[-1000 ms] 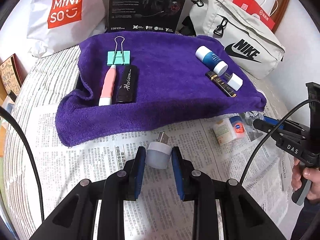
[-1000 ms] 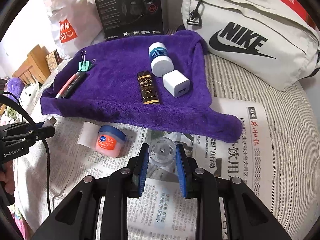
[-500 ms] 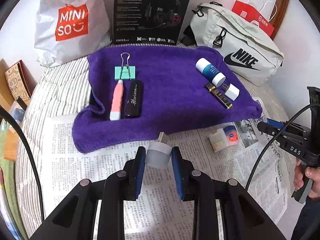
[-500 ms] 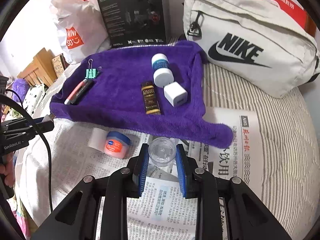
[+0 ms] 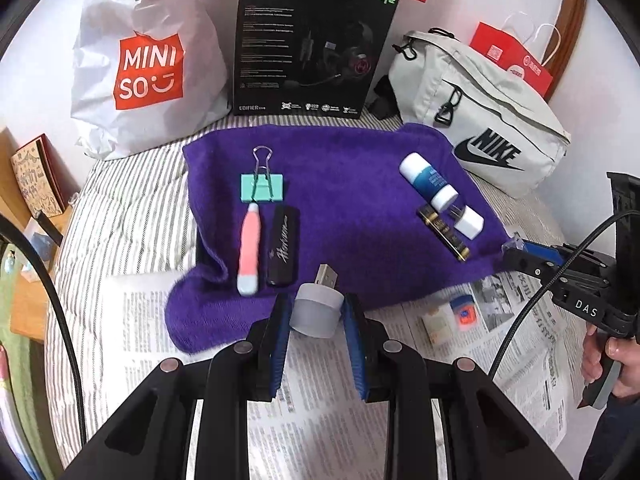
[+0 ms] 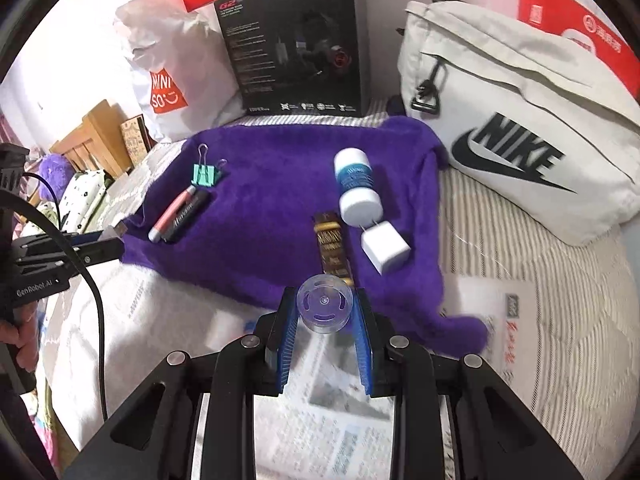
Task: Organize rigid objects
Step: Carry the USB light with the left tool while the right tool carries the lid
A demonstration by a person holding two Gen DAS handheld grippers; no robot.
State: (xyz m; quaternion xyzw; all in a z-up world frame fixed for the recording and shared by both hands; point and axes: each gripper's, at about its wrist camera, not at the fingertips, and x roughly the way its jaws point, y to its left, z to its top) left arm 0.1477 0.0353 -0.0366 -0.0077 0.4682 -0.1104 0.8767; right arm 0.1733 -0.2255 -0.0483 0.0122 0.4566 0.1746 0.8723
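My left gripper is shut on a small white USB night light, held above the near edge of the purple towel. My right gripper is shut on a clear plastic bobbin, held over the towel's front edge. On the towel lie a teal binder clip, a pink pen-like tool, a black stick, a blue-and-white bottle, a dark gold-lettered bar and a white charger plug. A small Vaseline jar and a white box rest on the newspaper.
Newspaper covers the striped bedding in front. Behind the towel stand a Miniso bag, a black headset box and a grey Nike bag. Wooden furniture is at the left. A hand holds the other gripper's handle.
Both grippers have risen with their objects still held, so the towel and the bags behind it sit lower and smaller in both views. The Vaseline jar has dropped out of the right wrist view.
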